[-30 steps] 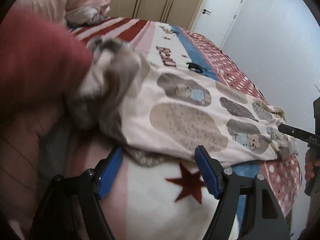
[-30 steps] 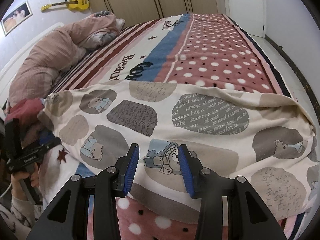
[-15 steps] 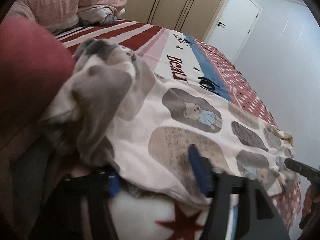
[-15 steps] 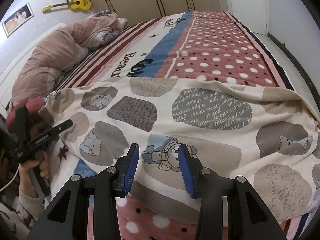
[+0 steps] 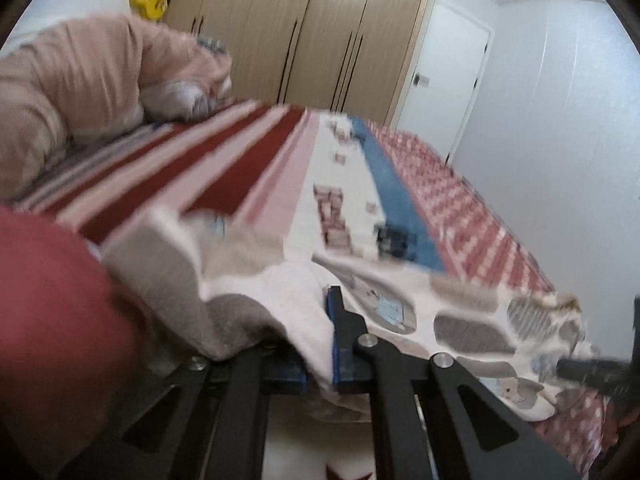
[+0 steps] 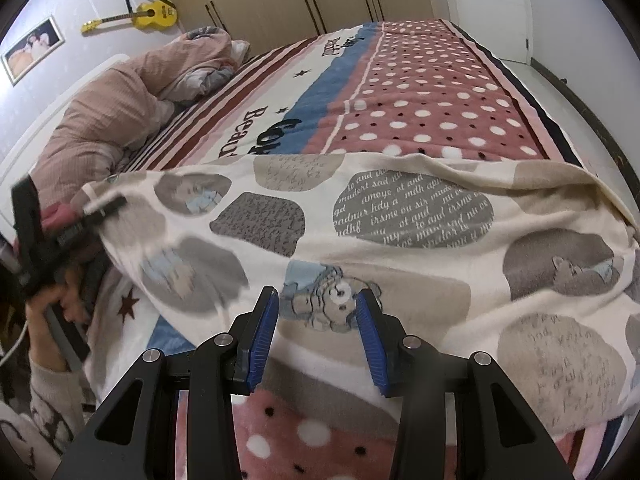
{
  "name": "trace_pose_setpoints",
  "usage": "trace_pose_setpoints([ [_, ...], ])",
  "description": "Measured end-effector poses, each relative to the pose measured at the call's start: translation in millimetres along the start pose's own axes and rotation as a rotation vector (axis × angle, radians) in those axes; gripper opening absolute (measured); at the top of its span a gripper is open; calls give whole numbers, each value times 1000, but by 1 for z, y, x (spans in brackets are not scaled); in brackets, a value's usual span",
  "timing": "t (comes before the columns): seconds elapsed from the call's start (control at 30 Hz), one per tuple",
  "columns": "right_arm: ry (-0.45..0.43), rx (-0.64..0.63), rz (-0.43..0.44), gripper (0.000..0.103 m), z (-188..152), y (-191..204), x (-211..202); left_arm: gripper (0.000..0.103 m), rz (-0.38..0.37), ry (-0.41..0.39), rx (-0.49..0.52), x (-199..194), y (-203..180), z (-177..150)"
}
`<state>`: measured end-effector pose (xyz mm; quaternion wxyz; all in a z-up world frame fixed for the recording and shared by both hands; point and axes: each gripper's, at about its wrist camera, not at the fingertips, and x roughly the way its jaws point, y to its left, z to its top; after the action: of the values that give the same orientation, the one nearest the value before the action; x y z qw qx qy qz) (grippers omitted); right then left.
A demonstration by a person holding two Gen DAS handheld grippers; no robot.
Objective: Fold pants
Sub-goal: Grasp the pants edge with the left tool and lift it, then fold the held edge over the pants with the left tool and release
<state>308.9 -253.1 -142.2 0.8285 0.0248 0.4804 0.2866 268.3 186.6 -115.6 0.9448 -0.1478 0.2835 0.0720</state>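
Note:
The cream pants [image 6: 400,240], printed with grey patches and bears, lie spread across the near end of the bed. In the left wrist view my left gripper [image 5: 322,320] is shut on a bunched edge of the pants [image 5: 460,320], which drapes over the left finger and is lifted off the blanket. The right wrist view shows that same left gripper [image 6: 100,208] at the far left, holding up that end. My right gripper [image 6: 318,312] hovers over the near hem, pads apart, with the bear print lying flat between them.
A striped and dotted blanket [image 6: 420,92] covers the bed. A pink duvet [image 6: 120,120] is heaped at the head end. A red bundle [image 5: 48,320] sits close on the left. Wardrobe doors [image 5: 300,32] and a white door [image 5: 444,72] stand behind, and a person's hand [image 6: 44,308] grips the left tool.
My left gripper closed on the pants' edge and rose, lifting that end off the blanket. The right gripper stayed where it was, jaws unchanged.

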Motion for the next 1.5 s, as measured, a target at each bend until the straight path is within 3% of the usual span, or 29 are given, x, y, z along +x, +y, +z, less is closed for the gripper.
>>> trace_pose_setpoints([
  [0.17, 14, 12, 7, 36, -16, -1, -8, 5, 0, -92, 33, -30, -3, 29],
  [0.63, -29, -4, 55, 36, -24, 15, -38, 4, -8, -220, 10, -87, -1, 64],
  [0.73, -23, -20, 86, 36, -23, 27, -36, 4, 25, -255, -6, -102, 9, 74],
  [0.87, 0, -33, 161, 36, -21, 45, -30, 3, 131, -294, -42, -123, 36, 87],
  [1.07, 34, -69, 192, 36, -29, 62, -24, 3, 194, -270, 0, -141, 50, 98],
  [1.3, 9, -5, 174, 38, -39, 31, -42, 3, 118, -235, 143, -132, -7, 96],
  [1.5, -39, 23, 144, 38, -43, 0, -67, 3, -33, -113, 270, -88, -90, 66],
])
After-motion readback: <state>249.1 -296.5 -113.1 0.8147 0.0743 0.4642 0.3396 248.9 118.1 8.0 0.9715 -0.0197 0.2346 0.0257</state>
